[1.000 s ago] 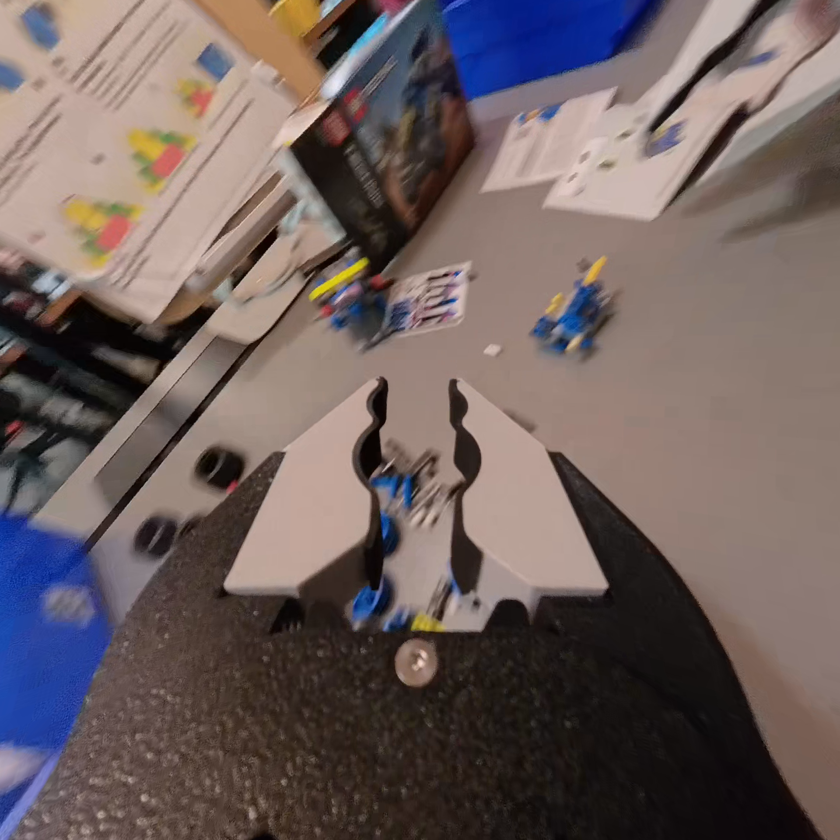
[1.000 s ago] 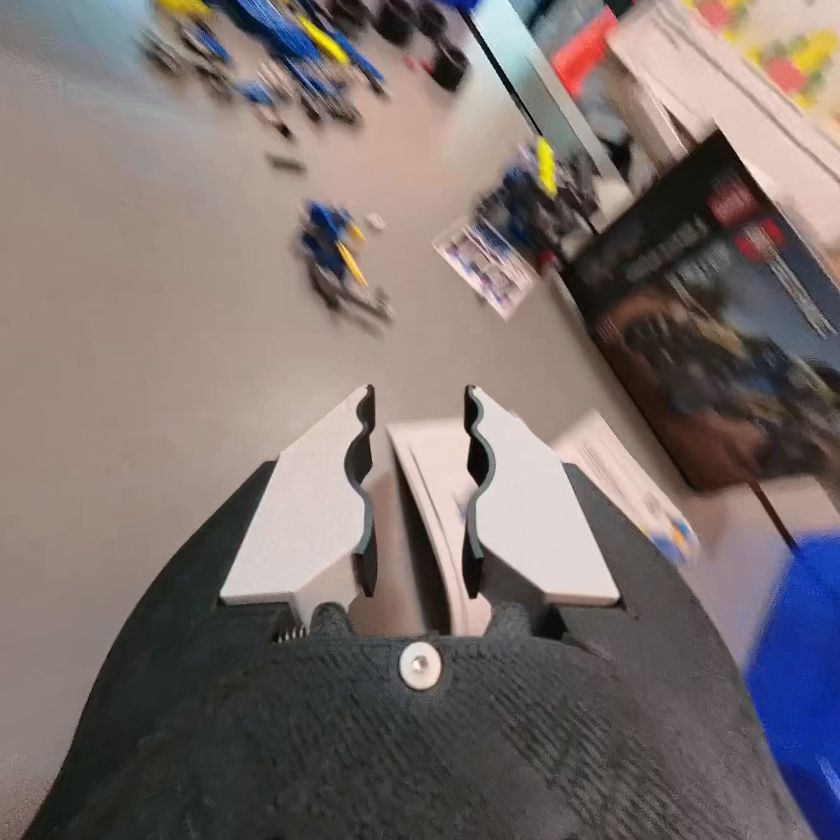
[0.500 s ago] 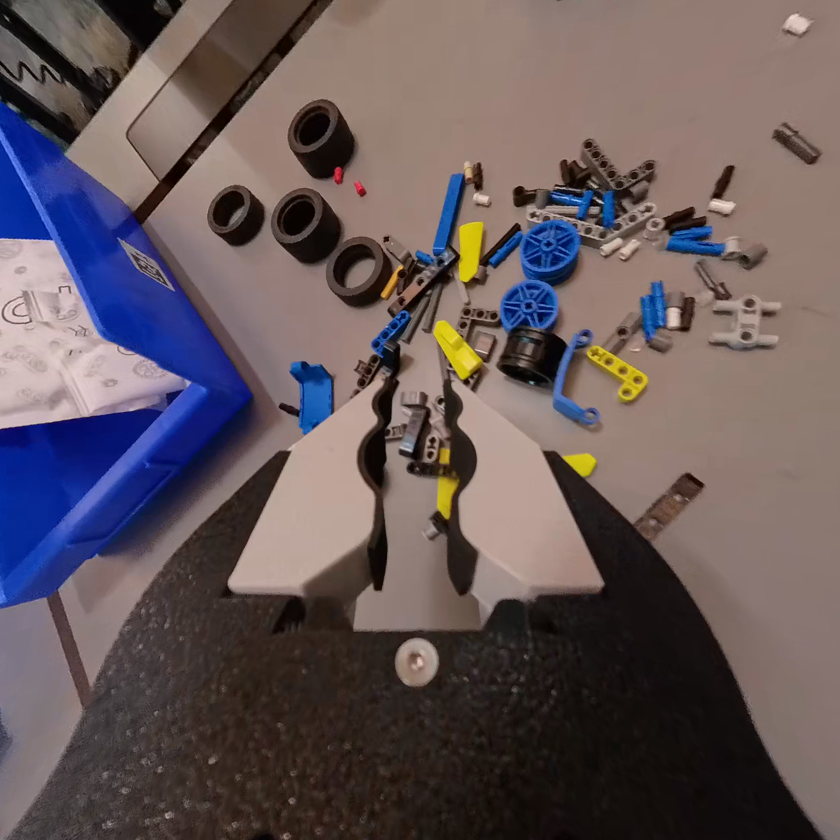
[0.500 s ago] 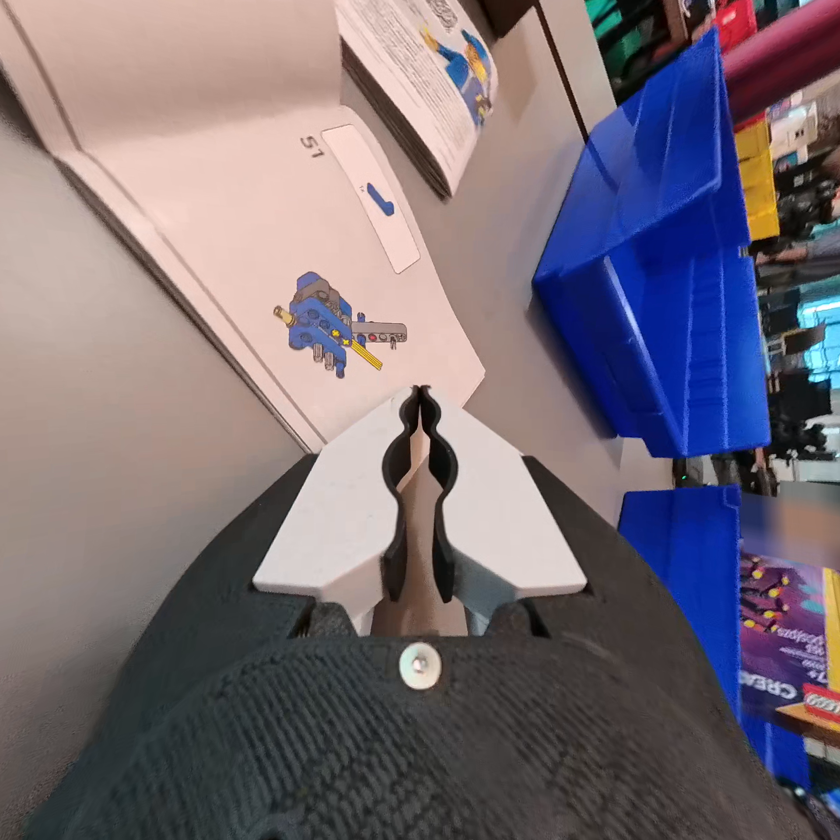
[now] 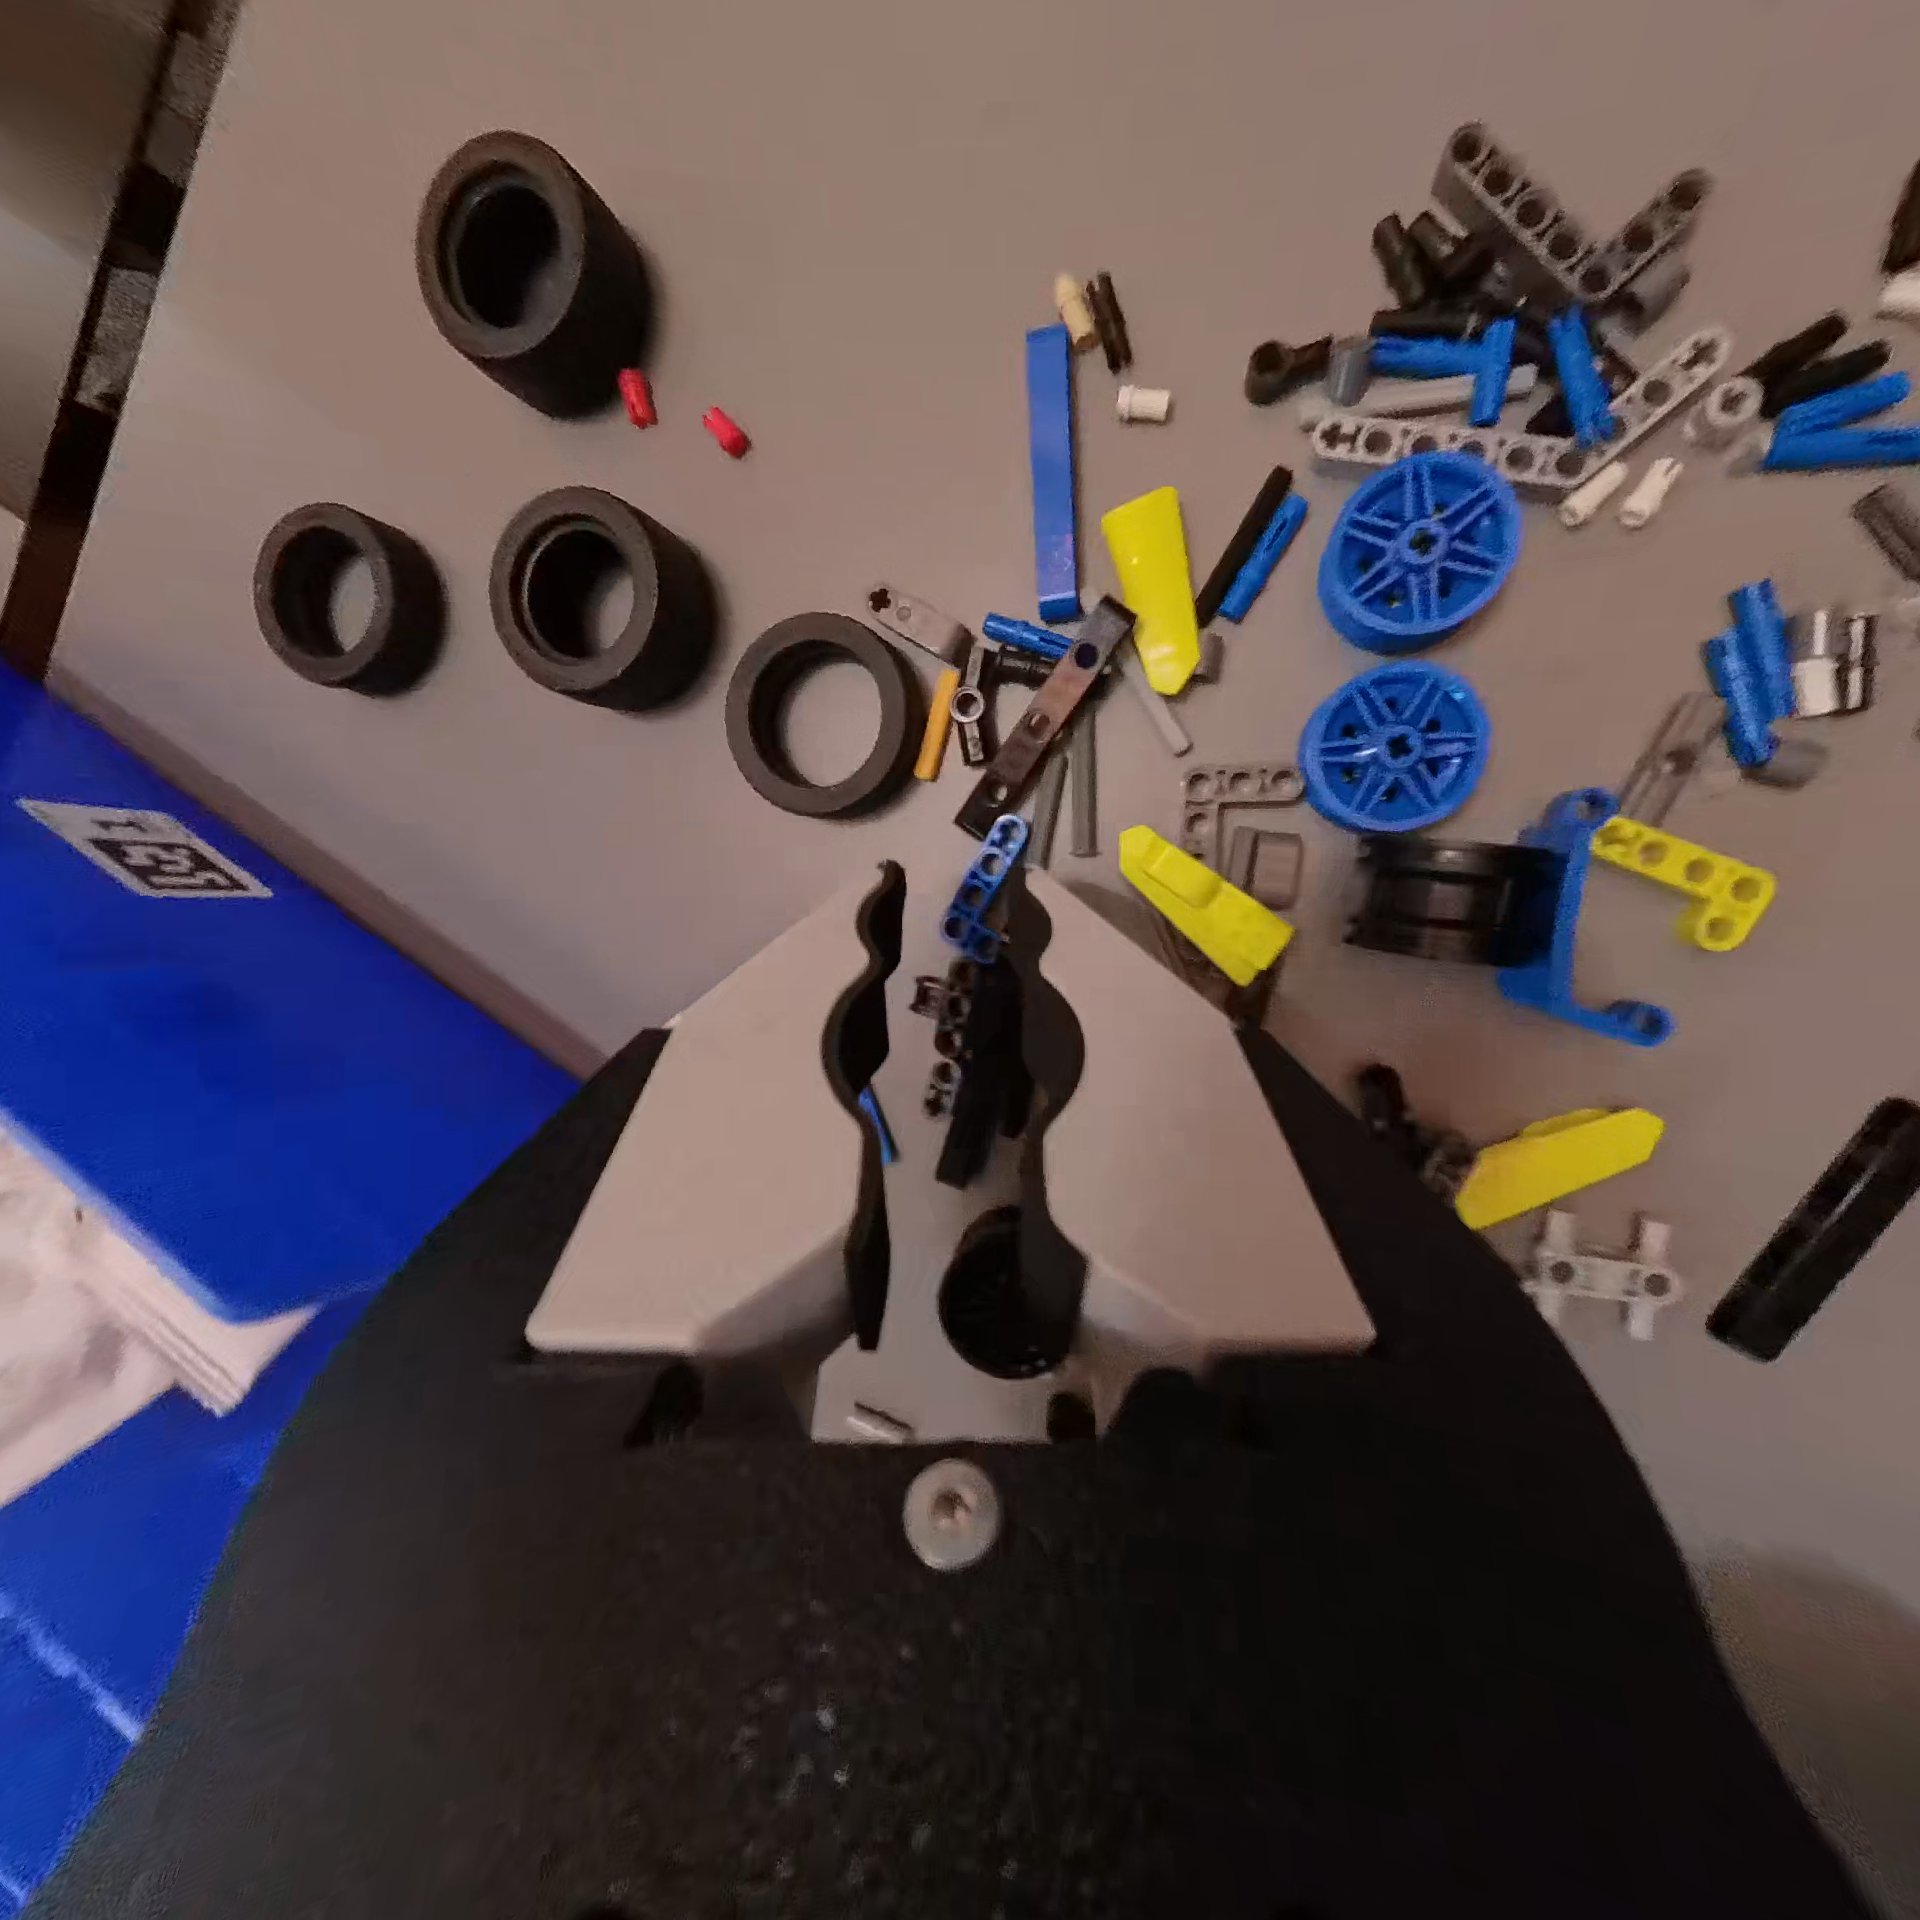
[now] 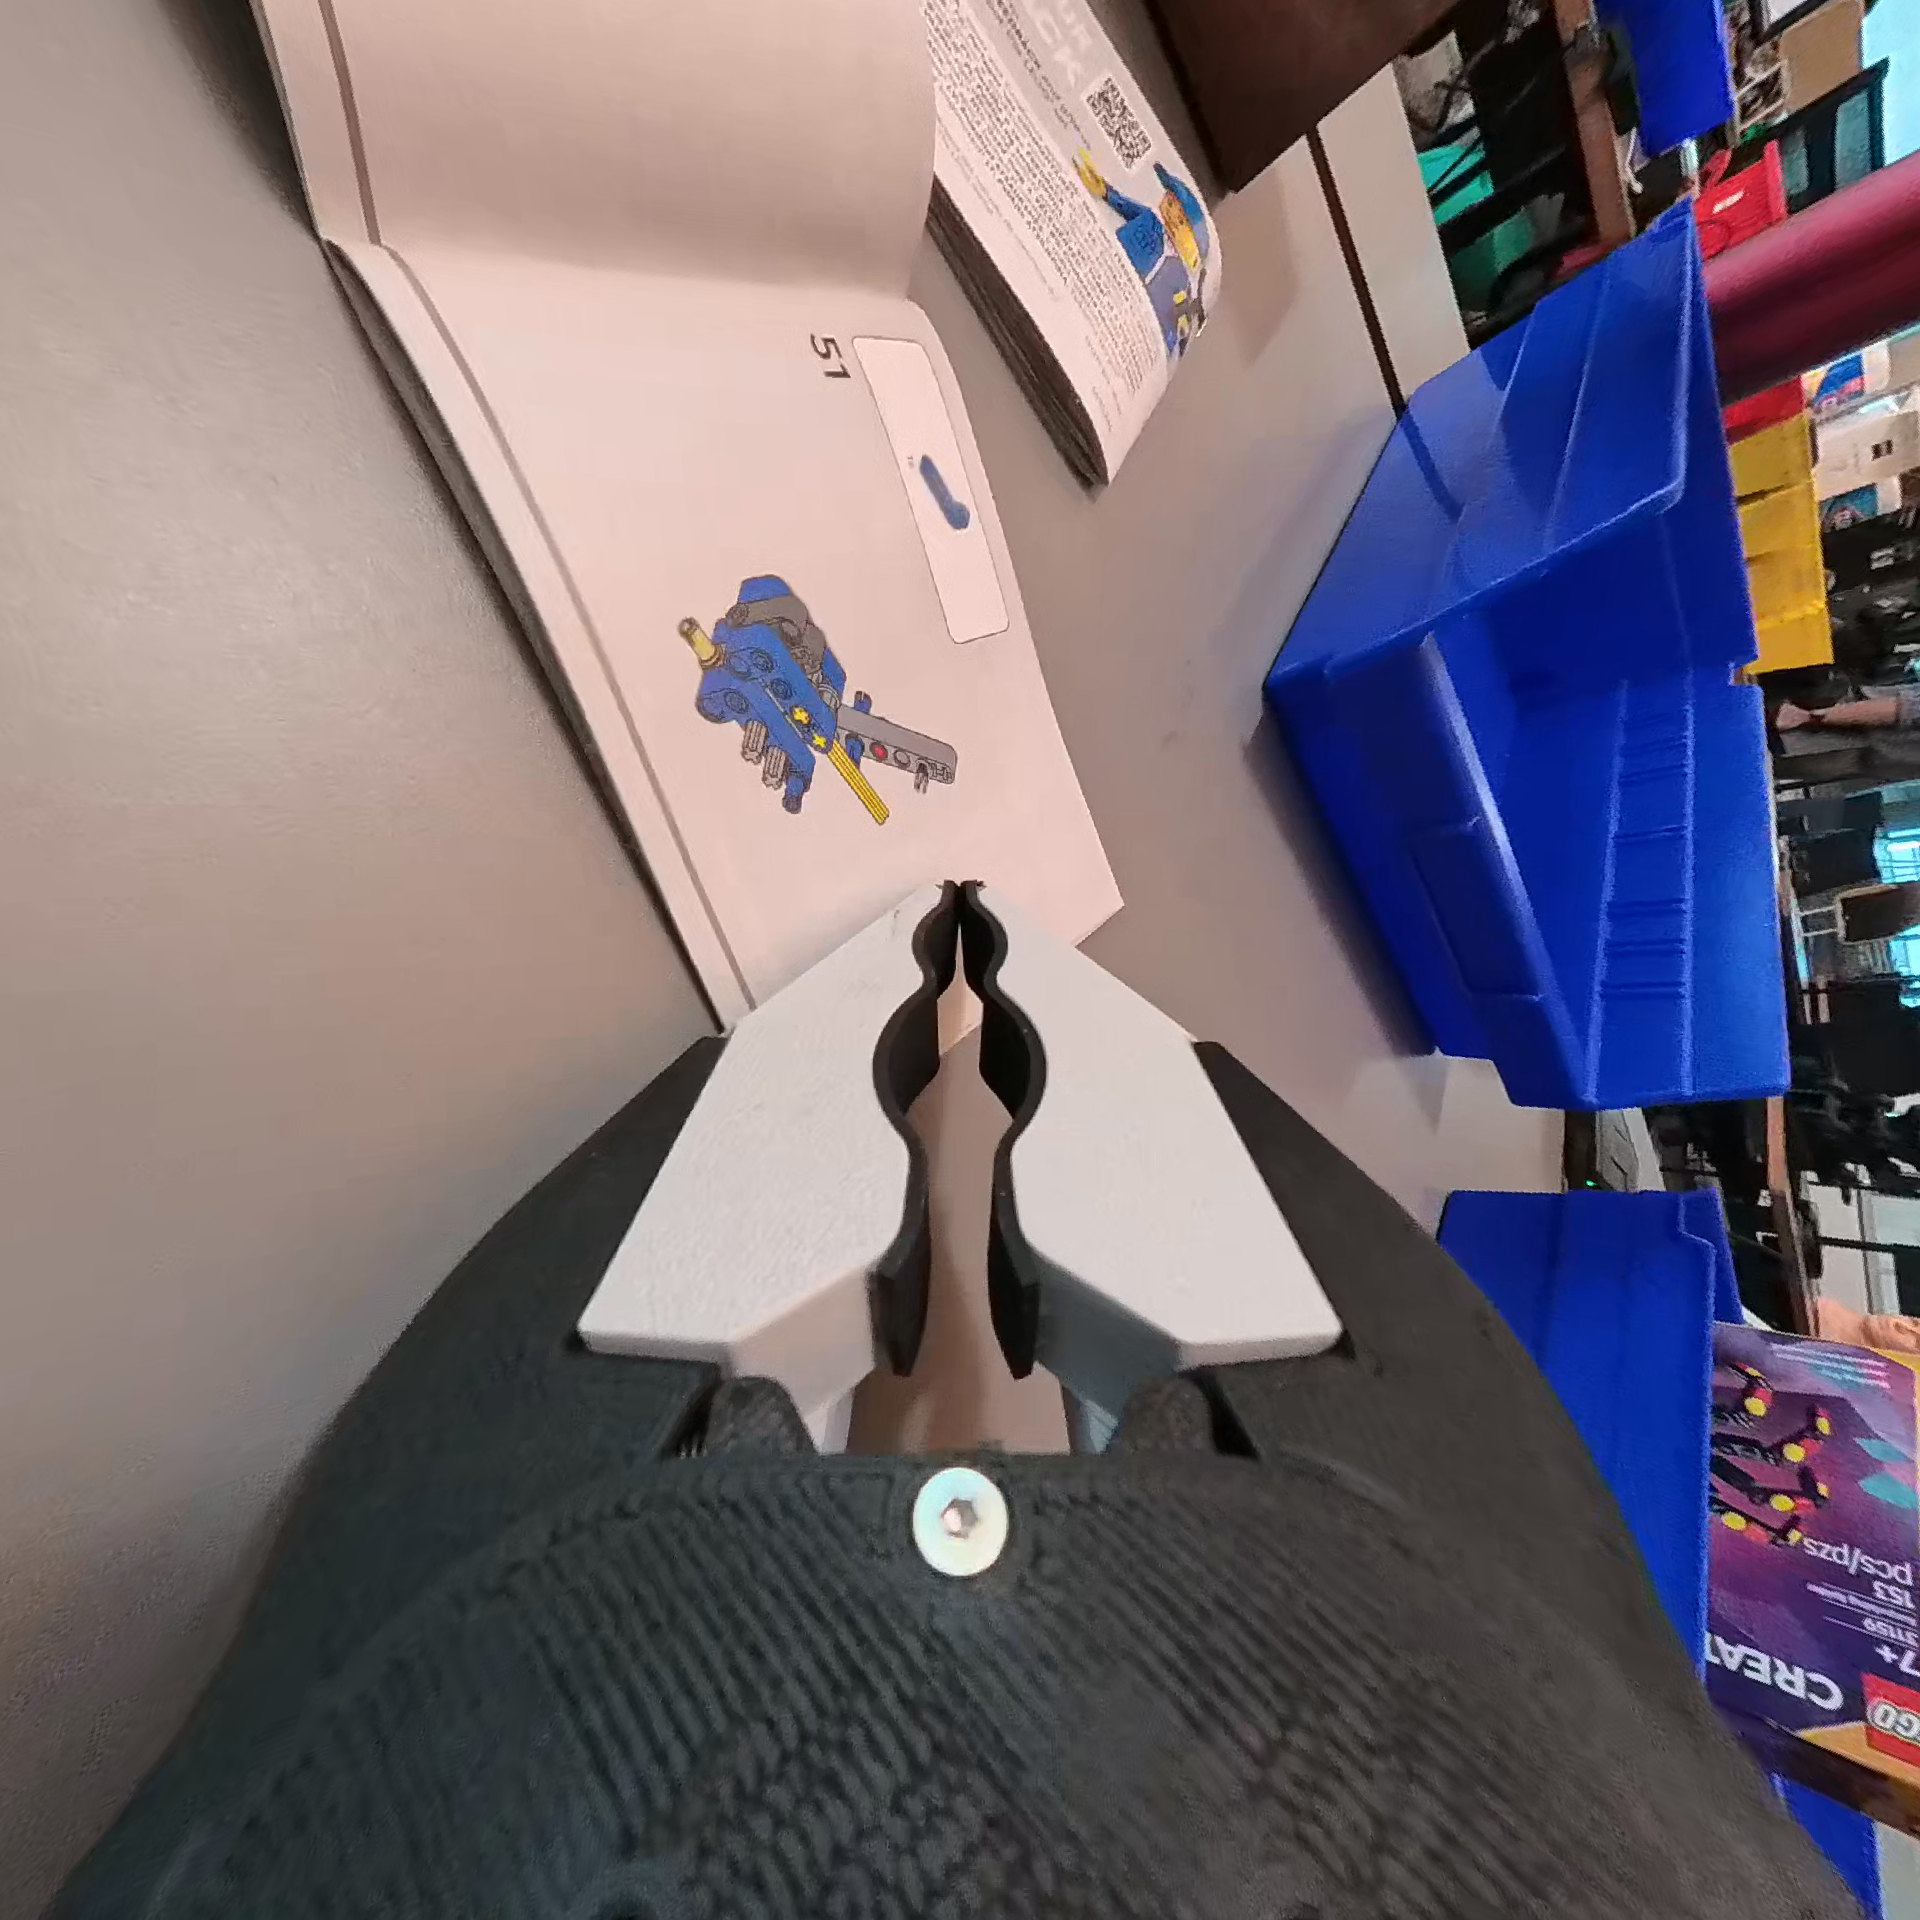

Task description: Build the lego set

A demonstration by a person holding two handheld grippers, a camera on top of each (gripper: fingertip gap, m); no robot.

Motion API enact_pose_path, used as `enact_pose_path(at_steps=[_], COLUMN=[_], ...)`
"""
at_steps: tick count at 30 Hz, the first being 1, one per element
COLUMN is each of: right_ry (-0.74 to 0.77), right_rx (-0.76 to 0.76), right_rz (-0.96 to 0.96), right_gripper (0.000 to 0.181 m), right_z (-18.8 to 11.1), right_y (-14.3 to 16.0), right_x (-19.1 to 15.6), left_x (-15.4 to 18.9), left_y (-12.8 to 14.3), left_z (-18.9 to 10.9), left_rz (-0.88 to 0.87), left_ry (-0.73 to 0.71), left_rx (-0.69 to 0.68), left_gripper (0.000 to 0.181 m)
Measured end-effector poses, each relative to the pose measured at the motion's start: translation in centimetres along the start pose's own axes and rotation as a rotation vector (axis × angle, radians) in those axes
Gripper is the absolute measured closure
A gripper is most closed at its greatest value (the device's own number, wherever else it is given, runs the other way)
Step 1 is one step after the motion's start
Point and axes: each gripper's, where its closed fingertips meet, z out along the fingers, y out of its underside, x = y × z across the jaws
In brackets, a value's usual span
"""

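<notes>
**Loose parts under left claw; right claw closed over manual**

Left wrist view: lego parts lie scattered on the grey desk (image 5: 1351,125), ahead and to the right of the left claw (image 5: 961,883). Counts:
- black tyres (image 5: 603,597): 4, on the left of the pile. Three are grouped close together; the fourth sits apart, farther up.
- blue wheel rims (image 5: 1418,551): 2, one just below the other.
- small red pins (image 5: 724,430): 2, just beside the far tyre.
- yellow wedge panels (image 5: 1148,582): 3 visible, plus 1 yellow angled beam (image 5: 1694,883).
- long blue bar (image 5: 1055,473): 1, lying flat.
- black hub (image 5: 1439,894): 1, touching a blue curved bracket (image 5: 1558,925).

The smaller pins and grey beams at upper right are tangled; no reliable count.

Left claw: jaws parted, nothing gripped. A short blue beam (image 5: 982,883) and dark pieces show in the gap between the fingers; whether the fingers touch them cannot be told. A blue bin (image 5: 239,1049) holding white paper sits to the left.

Right wrist view: right claw (image 6: 959,888) with tips pressed together, nothing seen between them. It hangs over the lower corner of the open instruction booklet (image 6: 675,499), which lies flat on the desk showing one printed assembly drawing. Blue bins (image 6: 1558,675) to the right: 2 in clear view. A purple box (image 6: 1808,1558) lies at the lower right edge.
</notes>
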Motion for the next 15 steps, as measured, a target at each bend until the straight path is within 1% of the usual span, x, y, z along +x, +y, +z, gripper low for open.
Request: enact_pose_path(at_steps=[1, 3, 5, 8, 11, 13, 15], right_ry=[0.012, 0.103, 0.175, 0.167, 0.180, 0.181, 0.195], right_rx=[0.001, 0.016, 0.060, 0.126, 0.161, 0.170, 0.178], right_rz=[-0.001, 0.010, 0.040, 0.095, 0.112, 0.125, 0.129], right_gripper=[0.181, 0.181, 0.181, 0.181, 0.181, 0.181, 0.181], right_z=[0.0, -0.5, -1.3, -2.1, -2.7, -3.0, -3.2], right_y=[0.0, -0.3, -1.1, -2.3, -3.0, -2.9, -2.7], right_x=[0.2, 1.6, 2.8, 2.6, 2.6, 2.6, 2.9], left_x=[0.0, 0.1, -0.2, 0.0, 0.2, 0.5, 0.6], left_y=[0.1, 0.6, 1.0, 0.9, 1.0, 1.2, 1.4], left_z=[0.2, 0.8, 1.4, 2.0, 2.1, 2.1, 2.2], left_rz=[0.009, -0.010, -0.027, -0.030, -0.059, -0.064, -0.040], left_ry=[0.025, 0.090, 0.108, 0.147, 0.177, 0.201, 0.205], left_rx=[-0.010, -0.046, -0.078, -0.099, -0.146, -0.170, -0.190], left_gripper=[0.164, 0.165, 0.165, 0.166, 0.173, 0.171, 0.164])
